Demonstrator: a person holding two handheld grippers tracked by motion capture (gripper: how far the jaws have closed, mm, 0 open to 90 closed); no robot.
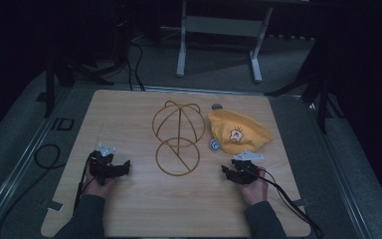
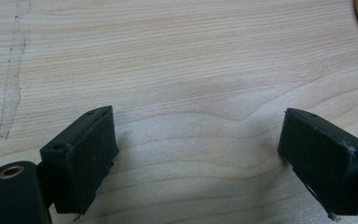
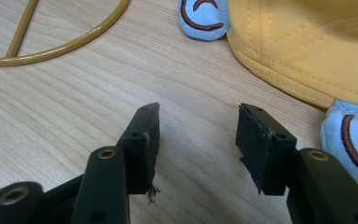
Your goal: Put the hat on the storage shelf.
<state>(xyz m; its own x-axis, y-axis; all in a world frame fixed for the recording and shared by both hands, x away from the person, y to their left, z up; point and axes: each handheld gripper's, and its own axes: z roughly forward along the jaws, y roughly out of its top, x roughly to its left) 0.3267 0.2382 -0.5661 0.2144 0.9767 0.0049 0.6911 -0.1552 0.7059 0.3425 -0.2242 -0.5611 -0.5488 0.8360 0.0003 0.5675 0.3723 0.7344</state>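
High view: yellow cap (image 1: 238, 132) lies widthwise, just beyond right gripper (image 1: 239, 172), fingers spread, empty.

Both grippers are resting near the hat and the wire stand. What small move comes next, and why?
Probably ease the right gripper forward to the yellow hat brim: its jaws stand open and empty on bare table, and the hat lies flat just ahead, beside the wire stand.
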